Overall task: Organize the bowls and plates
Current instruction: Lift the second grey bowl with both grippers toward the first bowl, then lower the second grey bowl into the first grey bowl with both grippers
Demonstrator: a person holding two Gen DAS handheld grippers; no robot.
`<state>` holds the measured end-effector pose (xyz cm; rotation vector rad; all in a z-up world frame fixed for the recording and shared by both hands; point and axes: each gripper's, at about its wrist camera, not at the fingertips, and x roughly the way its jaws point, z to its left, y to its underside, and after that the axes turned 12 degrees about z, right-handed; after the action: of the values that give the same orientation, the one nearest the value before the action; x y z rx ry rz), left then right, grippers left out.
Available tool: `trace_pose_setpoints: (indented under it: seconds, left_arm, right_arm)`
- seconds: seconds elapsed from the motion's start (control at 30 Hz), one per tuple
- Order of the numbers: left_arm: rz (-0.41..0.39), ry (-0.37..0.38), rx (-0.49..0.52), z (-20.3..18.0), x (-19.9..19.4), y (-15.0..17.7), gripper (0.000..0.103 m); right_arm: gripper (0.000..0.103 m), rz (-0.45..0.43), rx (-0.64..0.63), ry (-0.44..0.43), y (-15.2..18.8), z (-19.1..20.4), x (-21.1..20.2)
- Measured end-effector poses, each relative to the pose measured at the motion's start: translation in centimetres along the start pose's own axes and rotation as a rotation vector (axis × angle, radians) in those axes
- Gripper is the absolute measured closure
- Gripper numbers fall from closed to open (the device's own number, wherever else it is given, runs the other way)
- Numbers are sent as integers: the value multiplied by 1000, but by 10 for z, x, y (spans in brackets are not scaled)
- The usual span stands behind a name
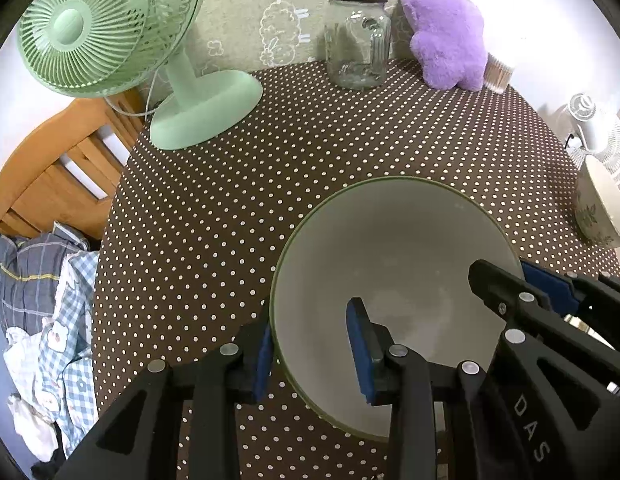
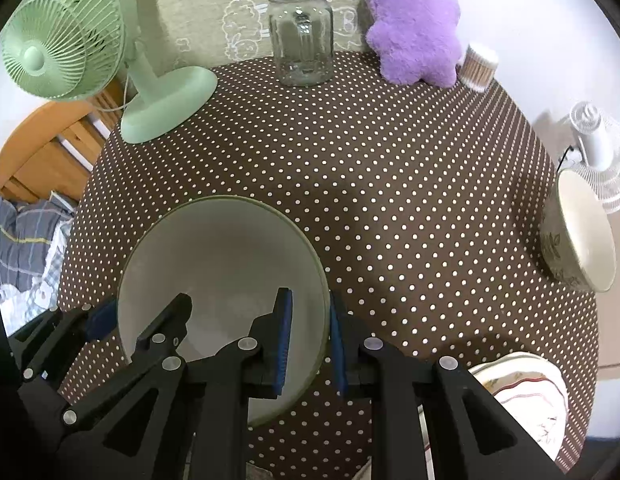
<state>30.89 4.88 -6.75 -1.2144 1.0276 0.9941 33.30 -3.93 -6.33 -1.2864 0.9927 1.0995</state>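
Left tongs (image 1: 310, 350) and right tongs (image 2: 310, 336) each straddle opposite rims of the green-rimmed bowl (image 2: 226, 264), one pad inside, one outside; whether they pinch it cannot be told. The bowl sits near the front edge of the dotted surface (image 2: 369, 184). A patterned plate (image 2: 521, 392) lies at the front right corner, a leaf-patterned bowl (image 2: 581, 232) at the right edge. Along the far edge: green fan (image 2: 70, 40), glass jar (image 2: 300, 36), purple plush (image 2: 413, 20).

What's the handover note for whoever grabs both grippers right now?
Left gripper: open, straddling the left rim of the green-rimmed grey bowl.
Right gripper: open, straddling the same bowl's right rim.
The bowl sits on the brown polka-dot tablecloth.
Leaf-patterned cream bowl stands apart at the right edge; white patterned plates lie near right.
Done: nothing stacked.
Left: grip, gather, stack.
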Motion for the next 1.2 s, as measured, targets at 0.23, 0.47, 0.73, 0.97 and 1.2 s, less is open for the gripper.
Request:
trace_pose_setpoints:
  seconds: [0.23,0.47,0.73,0.97,1.2]
  left_arm:
    - [-38,6,7,1,-29,4,70]
    - [-70,9,-6,2,-57,19,70]
    - [-86,18,-21,4,-84,47,70]
    - [-86,18,-20,0,-93,70,70]
    - [-67,21,-31,-4,-89,92,70]
  right_arm:
    - [82,-30,4,12,4,1,-23]
    - [82,-63,9,12,18,2,-53]
    - [82,-86,3,9,49,4,-82]
    - [82,-88,-2,10,77,4,-97]
    - [82,-76,4,9,104,3,-95]
